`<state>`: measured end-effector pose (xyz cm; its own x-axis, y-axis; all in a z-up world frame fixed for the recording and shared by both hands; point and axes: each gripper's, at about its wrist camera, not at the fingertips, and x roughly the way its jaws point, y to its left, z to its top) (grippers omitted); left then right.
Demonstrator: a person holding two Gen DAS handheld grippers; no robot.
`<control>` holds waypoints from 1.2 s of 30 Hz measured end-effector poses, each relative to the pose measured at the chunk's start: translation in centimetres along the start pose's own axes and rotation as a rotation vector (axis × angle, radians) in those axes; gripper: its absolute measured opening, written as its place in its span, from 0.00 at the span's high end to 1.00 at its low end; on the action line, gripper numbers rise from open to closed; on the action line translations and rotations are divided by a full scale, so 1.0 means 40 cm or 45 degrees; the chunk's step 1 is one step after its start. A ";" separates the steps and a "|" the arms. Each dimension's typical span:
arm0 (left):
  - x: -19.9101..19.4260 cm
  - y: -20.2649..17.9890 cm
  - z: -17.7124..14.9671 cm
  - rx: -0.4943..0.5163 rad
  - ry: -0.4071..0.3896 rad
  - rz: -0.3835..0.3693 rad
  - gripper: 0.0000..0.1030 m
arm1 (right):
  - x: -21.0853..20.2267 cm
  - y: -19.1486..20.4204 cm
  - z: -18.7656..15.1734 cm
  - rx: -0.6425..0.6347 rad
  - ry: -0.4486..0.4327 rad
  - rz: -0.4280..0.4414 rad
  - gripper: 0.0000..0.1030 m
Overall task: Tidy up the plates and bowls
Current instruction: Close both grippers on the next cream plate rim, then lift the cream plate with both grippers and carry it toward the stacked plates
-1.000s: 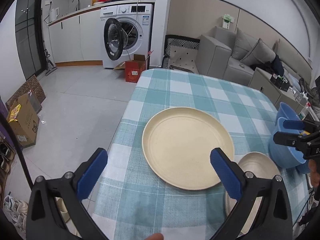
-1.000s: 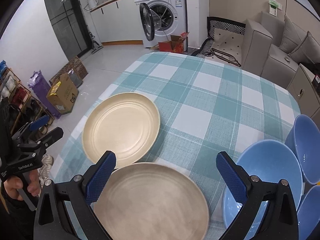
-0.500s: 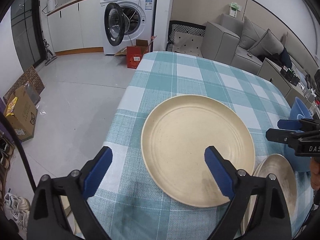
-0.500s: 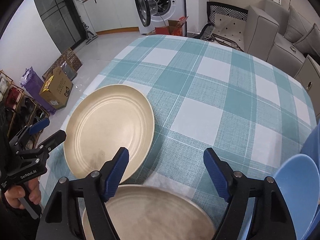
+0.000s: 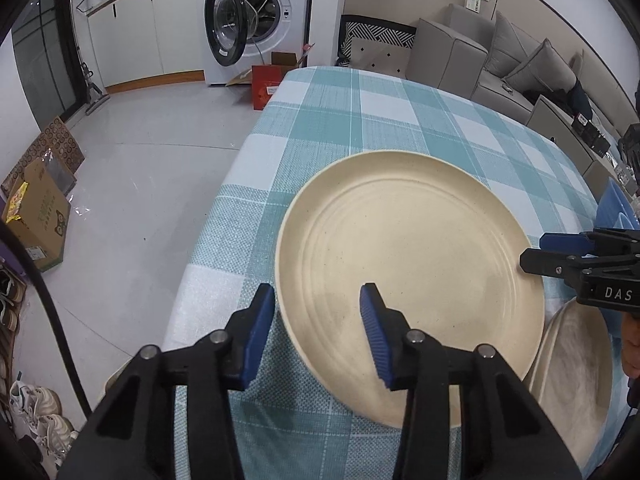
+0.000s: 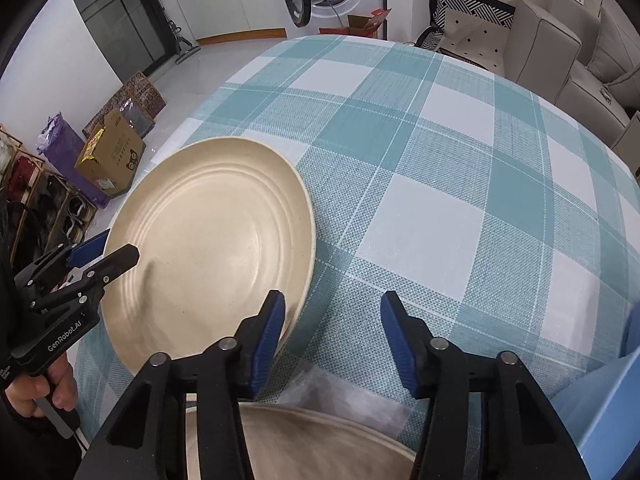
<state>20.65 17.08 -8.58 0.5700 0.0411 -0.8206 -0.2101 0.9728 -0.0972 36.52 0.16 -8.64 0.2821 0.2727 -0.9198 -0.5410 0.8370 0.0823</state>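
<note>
I hold both grippers tilted steeply down over the checked tablecloth [image 6: 440,160]. My left gripper [image 5: 318,324] is closing, its pads astride the near-left rim of the cream plate [image 5: 412,260], not yet pressing. My right gripper [image 6: 332,332] is closing over that plate's right edge and bare cloth. A second plate [image 6: 304,444] and a blue bowl [image 6: 600,408] are cut off near me. The cream plate lies flat, face up.
</note>
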 end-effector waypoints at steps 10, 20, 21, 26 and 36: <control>0.016 0.013 -0.011 -0.012 0.015 0.000 0.77 | 0.027 0.051 0.003 -0.068 0.011 0.012 0.79; 0.011 0.011 -0.009 -0.015 0.013 0.016 0.80 | 0.022 0.077 -0.004 -0.103 -0.005 -0.041 0.85; 0.010 0.010 -0.009 -0.016 0.011 0.018 0.81 | 0.021 0.077 -0.003 -0.100 -0.008 -0.046 0.85; -0.005 0.007 0.002 -0.028 -0.013 0.028 0.81 | 0.000 0.072 0.003 -0.081 -0.047 -0.041 0.85; -0.074 -0.002 0.021 -0.027 -0.096 0.036 0.81 | -0.076 0.076 0.011 -0.084 -0.140 -0.032 0.85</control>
<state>19.64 17.08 -5.69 0.6216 0.0863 -0.7786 -0.2432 0.9661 -0.0871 34.36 2.09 -5.43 0.3794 0.3058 -0.8733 -0.5825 0.8122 0.0314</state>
